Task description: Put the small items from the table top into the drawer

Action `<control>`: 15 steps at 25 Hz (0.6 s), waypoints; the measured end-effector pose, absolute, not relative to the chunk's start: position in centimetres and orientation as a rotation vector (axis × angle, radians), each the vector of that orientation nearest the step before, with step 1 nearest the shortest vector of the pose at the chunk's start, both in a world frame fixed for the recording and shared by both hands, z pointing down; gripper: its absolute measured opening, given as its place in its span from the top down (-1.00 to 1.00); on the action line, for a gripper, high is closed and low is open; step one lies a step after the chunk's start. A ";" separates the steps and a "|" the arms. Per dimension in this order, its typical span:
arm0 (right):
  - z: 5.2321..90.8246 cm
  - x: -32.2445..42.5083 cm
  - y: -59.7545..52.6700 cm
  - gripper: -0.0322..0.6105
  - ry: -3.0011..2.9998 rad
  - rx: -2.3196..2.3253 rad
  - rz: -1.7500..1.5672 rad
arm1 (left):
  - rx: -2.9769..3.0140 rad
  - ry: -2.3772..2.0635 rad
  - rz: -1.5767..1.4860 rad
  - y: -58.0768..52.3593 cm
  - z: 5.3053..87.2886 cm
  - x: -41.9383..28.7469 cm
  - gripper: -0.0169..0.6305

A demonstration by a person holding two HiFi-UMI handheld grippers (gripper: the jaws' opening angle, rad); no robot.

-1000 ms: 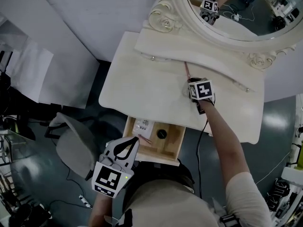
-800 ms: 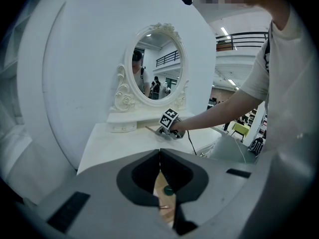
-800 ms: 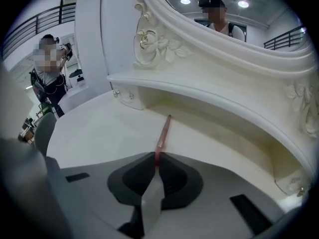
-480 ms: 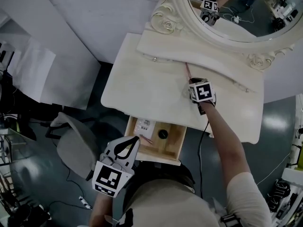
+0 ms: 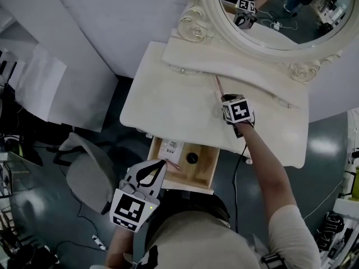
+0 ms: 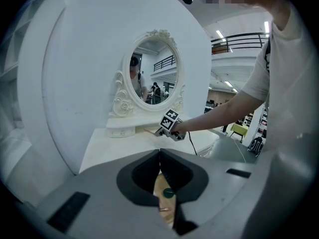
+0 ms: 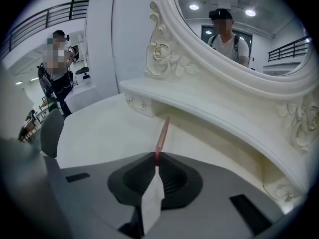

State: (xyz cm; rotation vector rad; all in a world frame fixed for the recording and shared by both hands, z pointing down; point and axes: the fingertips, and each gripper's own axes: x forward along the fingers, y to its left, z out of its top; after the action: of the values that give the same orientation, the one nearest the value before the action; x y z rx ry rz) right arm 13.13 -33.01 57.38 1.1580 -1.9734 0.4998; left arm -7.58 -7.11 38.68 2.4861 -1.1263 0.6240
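The right claw (image 7: 157,156) is clamped on the near end of a thin pink stick (image 7: 162,133), its two jaws pressed together with only that end between them. The rest of the stick runs straight ahead of the claw, low over the cream-white painted surface (image 5: 168,105), and points towards the raised cream shelf (image 5: 252,74) just beyond it. Whether the far end rests on the surface cannot be made out. In the head view this right claw (image 5: 224,98) sits out over the middle of the surface, and the pink stick (image 5: 218,85) slants away from its tips. Above and beyond the claw stands the oval mirror in a carved cream frame (image 7: 164,59), which reflects the marker cube. The left claw (image 6: 159,152) has its jaws together at the tips and nothing is gripped between them. It hangs well behind the right claw, off the near edge of the surface. Directly ahead of the left claw (image 5: 161,164) and just below it is the open light wooden drawer (image 5: 211,170). In the drawer lie a white flat packet (image 5: 170,148) on the claw's side and a small black round object (image 5: 192,158) just to the right of it. To the left of this claw stands a grey chair (image 5: 87,172).
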 end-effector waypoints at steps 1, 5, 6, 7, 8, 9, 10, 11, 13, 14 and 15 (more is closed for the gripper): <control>57.3 13.1 -32.8 0.77 -1.972 1.156 0.497 | 2.489 -1.125 0.621 -7.0 38.6 -7.6 0.77; 56.8 13.1 -31.7 0.77 -1.972 1.147 0.487 | 2.505 -1.118 0.615 -6.4 38.4 -7.6 0.77; 56.7 13.1 -31.4 0.77 -1.972 1.145 0.484 | 2.510 -1.117 0.612 -6.2 38.2 -7.6 0.77; 56.5 13.0 -31.2 0.77 -1.973 1.144 0.481 | 2.514 -1.116 0.608 -6.1 38.1 -7.7 0.77; 56.3 12.9 -30.9 0.77 -1.973 1.143 0.479 | 2.518 -1.114 0.605 -6.0 38.0 -7.7 0.77; 56.2 12.9 -30.7 0.77 -1.974 1.143 0.478 | 2.523 -1.111 0.604 -5.8 38.0 -7.8 0.77; 56.0 12.8 -30.4 0.77 -1.976 1.141 0.476 | 2.528 -1.108 0.604 -5.7 37.9 -7.9 0.77; 55.8 12.7 -30.1 0.77 -1.980 1.139 0.472 | 2.533 -1.105 0.603 -5.5 37.8 -7.9 0.77; 55.2 12.5 -29.6 0.77 -1.991 1.128 0.457 | 2.543 -1.098 0.601 -5.2 37.6 -8.0 0.77; 55.0 12.5 -29.3 0.77 -1.996 1.122 0.445 | 2.549 -1.095 0.600 -5.1 37.5 -8.0 0.77; 54.8 12.5 -29.0 0.77 -1.997 1.118 0.435 | 2.555 -1.091 0.600 -4.9 37.4 -7.9 0.77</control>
State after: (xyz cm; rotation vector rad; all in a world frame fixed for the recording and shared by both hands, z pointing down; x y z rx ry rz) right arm 12.47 -28.97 54.78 1.1180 -1.9971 0.4345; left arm -7.94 -4.94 37.42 2.5552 -1.0907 0.6001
